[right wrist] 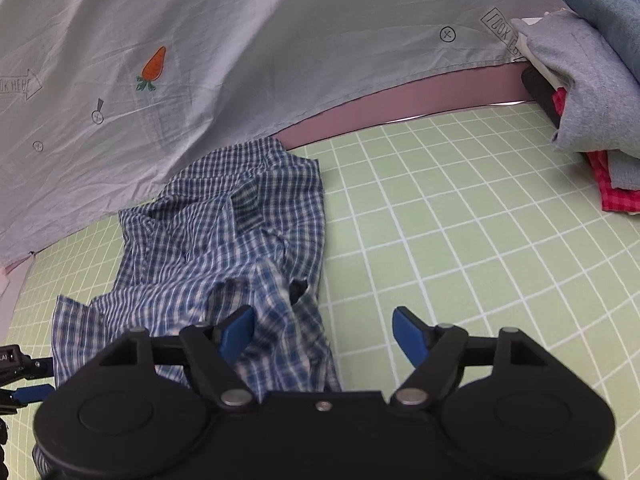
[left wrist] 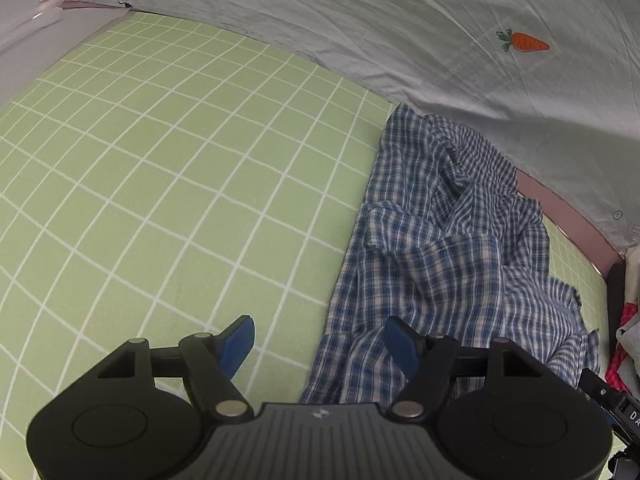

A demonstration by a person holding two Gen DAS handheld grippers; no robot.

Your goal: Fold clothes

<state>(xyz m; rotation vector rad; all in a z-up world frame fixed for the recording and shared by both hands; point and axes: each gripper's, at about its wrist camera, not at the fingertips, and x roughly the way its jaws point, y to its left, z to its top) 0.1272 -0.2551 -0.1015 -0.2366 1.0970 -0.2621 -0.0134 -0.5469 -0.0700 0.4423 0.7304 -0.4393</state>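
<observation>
A crumpled blue-and-white checked shirt [left wrist: 440,240] lies in a heap on the green grid mat [left wrist: 160,180]. My left gripper [left wrist: 322,340] hovers open over the shirt's left edge, with its right fingertip [left wrist: 400,344] above the cloth and its left fingertip [left wrist: 240,340] above bare mat. In the right wrist view the same shirt [right wrist: 224,232] lies to the left. My right gripper [right wrist: 323,334] is open over the shirt's right edge, its left fingertip [right wrist: 238,332] above cloth and its right fingertip [right wrist: 408,336] above the mat [right wrist: 480,220]. Neither pair of pads presses on the cloth.
A pale grey printed sheet [left wrist: 360,20] with a carrot motif hangs behind the mat, and is also seen in the right wrist view [right wrist: 240,40]. A pile of grey, denim and red checked clothes [right wrist: 592,100] sits at the mat's far right corner. Part of the right gripper [left wrist: 612,400] shows at the left view's edge.
</observation>
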